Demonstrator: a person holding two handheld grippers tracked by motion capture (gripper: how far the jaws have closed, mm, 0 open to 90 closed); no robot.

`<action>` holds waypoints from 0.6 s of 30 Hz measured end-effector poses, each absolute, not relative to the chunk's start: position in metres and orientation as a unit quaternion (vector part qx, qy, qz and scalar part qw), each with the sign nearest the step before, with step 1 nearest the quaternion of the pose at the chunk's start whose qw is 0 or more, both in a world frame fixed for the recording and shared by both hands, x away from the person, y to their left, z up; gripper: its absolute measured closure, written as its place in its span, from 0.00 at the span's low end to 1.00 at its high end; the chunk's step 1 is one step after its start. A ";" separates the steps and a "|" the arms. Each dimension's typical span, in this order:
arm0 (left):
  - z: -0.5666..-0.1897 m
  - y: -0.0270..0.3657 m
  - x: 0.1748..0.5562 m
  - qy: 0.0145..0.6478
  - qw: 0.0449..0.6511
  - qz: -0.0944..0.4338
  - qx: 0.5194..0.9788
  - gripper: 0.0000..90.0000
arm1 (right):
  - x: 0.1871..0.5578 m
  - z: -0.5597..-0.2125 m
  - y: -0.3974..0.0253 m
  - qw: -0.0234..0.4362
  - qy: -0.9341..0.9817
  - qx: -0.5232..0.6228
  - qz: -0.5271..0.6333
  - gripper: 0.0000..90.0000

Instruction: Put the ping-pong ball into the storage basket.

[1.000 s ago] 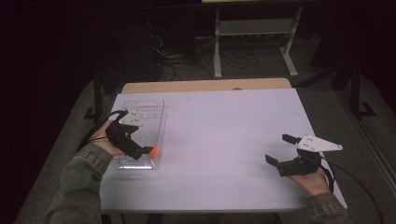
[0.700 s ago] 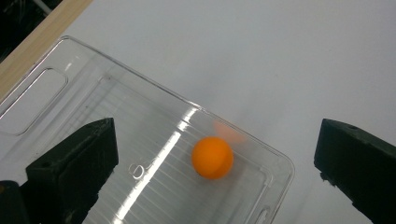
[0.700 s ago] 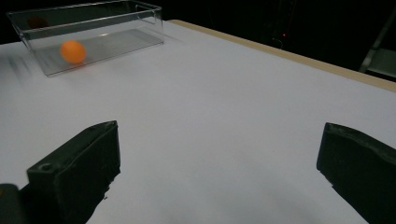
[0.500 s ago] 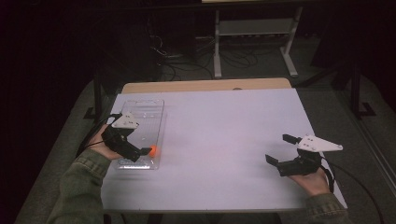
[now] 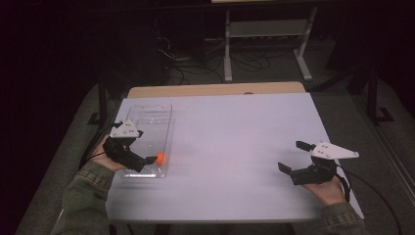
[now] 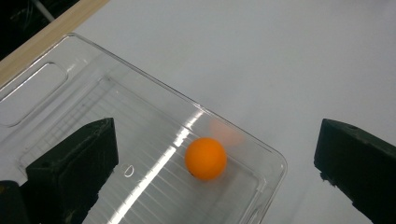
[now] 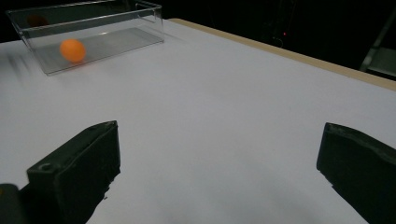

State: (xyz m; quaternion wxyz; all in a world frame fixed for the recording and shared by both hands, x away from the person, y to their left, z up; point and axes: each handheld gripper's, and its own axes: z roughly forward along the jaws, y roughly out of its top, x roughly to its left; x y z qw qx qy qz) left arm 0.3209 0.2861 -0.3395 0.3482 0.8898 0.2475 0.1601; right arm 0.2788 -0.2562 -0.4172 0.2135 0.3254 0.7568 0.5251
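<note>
A white table (image 5: 235,147) seen from above, in a dark room. A small orange ball (image 5: 159,157) lies inside a clear plastic tray (image 5: 155,117) that stands along the table's left side; the ball rests on the tray floor at the near end, close to the corner on the table's inner side. The left gripper (image 5: 147,160), held in the person's left hand (image 5: 110,156), hovers over that near end with its jaws spread wide, one above the tray floor and one beyond the tray wall, and the ball lies loose between them, touched by neither. The right gripper (image 5: 289,156) rests well apart at the table's near right, jaws also spread, holding nothing, over bare tabletop. Beyond the table's far edge stand a light metal frame (image 5: 264,34) and tangled cables (image 5: 195,58) on the floor.
</note>
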 end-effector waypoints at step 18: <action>-0.360 0.295 0.308 0.237 0.380 0.151 0.881 0.00 | 0.279 -0.418 -0.256 0.212 0.758 0.327 0.523 0.00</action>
